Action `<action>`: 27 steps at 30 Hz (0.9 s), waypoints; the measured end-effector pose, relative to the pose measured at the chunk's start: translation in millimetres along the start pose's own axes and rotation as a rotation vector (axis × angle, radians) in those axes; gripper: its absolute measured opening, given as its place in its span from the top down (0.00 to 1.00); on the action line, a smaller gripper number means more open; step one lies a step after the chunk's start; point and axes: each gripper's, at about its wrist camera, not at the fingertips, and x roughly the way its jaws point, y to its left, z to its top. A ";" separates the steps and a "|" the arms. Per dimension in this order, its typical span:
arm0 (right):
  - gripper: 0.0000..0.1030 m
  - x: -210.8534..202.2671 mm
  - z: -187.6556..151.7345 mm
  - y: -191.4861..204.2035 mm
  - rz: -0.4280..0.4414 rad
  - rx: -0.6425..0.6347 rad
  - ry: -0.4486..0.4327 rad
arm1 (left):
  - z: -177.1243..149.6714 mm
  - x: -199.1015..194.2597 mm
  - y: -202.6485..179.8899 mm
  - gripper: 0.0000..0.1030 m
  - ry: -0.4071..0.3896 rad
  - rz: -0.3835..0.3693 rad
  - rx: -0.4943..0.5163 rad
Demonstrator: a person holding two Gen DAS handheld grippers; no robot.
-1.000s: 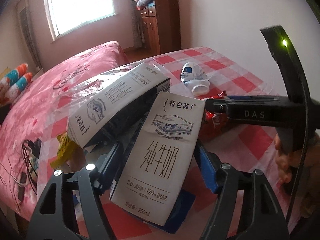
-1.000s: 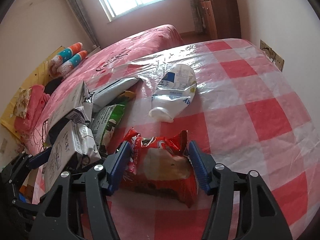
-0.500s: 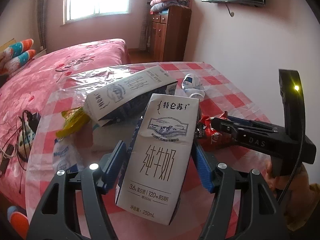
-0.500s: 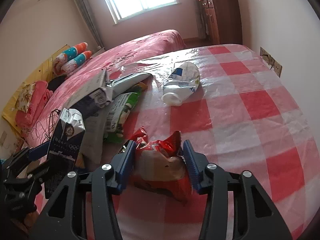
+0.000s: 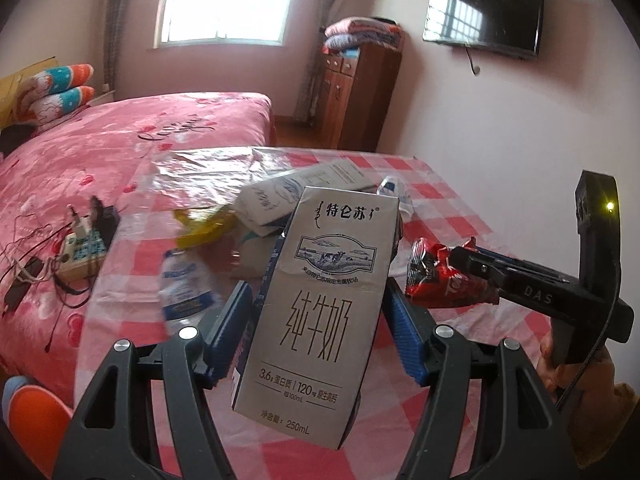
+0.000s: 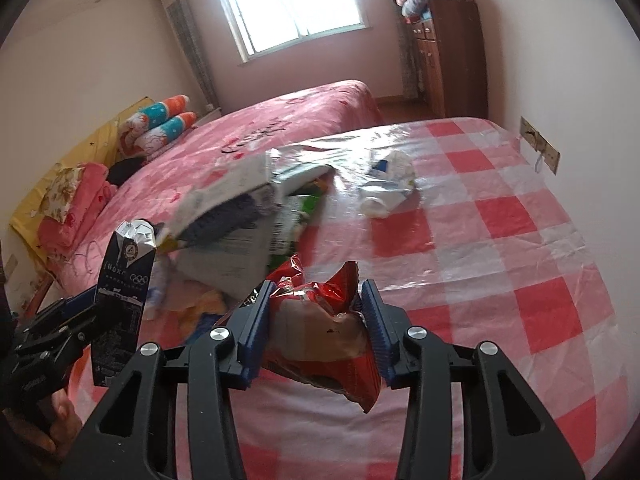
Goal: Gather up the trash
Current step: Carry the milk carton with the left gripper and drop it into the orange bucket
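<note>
Left wrist view: the left gripper is clamping a grey milk carton between its blue pads, one pad pressing each side. The carton is standing nearly upright, lifted clear of the table, which is wearing a red and white checked cloth. Behind it more trash is lying on the table: a larger carton box on its side, a yellow wrapper and a blurred plastic bottle. At the right edge a hand is gripping the right gripper, which is holding a red snack bag. A pink bed is sitting beyond the table.

Right wrist view: the right gripper is closing its jaws on the red snack bag, the blue pads squeezing its crumpled sides, the bag raised above the checked table. At the left the left gripper is holding the milk carton upright. A crushed white bottle is lying alone farther back on the cloth, right of the heap of cartons.
</note>
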 end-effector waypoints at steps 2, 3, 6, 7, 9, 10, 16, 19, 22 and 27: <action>0.56 -5.1 0.4 13.5 0.026 -0.016 -0.004 | -2.0 -12.3 9.8 0.35 -0.021 0.016 -0.023; 0.56 -7.5 1.0 22.0 0.043 -0.027 -0.006 | -3.5 -18.8 15.2 0.35 -0.031 0.024 -0.037; 0.56 -11.2 2.9 50.7 0.109 -0.057 -0.003 | -9.6 -39.8 34.5 0.35 -0.061 0.065 -0.078; 0.56 -11.2 3.3 62.9 0.140 -0.068 0.003 | -12.5 -46.6 41.9 0.35 -0.071 0.082 -0.089; 0.56 -10.1 2.5 85.4 0.195 -0.089 0.011 | -19.4 -62.2 60.3 0.35 -0.089 0.131 -0.114; 0.56 -9.0 1.2 99.4 0.225 -0.103 0.017 | -22.6 -68.6 68.3 0.35 -0.095 0.153 -0.125; 0.56 4.6 -13.2 183.8 0.374 -0.235 0.070 | -55.0 -111.9 128.5 0.35 -0.115 0.312 -0.224; 0.56 14.4 -24.6 225.7 0.437 -0.303 0.102 | -78.6 -127.3 164.7 0.35 -0.100 0.381 -0.308; 0.56 30.1 -37.4 261.9 0.486 -0.360 0.146 | -98.5 -133.7 190.0 0.35 -0.077 0.421 -0.371; 0.56 57.5 -61.4 308.6 0.543 -0.426 0.219 | -132.5 -140.7 233.5 0.35 -0.040 0.466 -0.499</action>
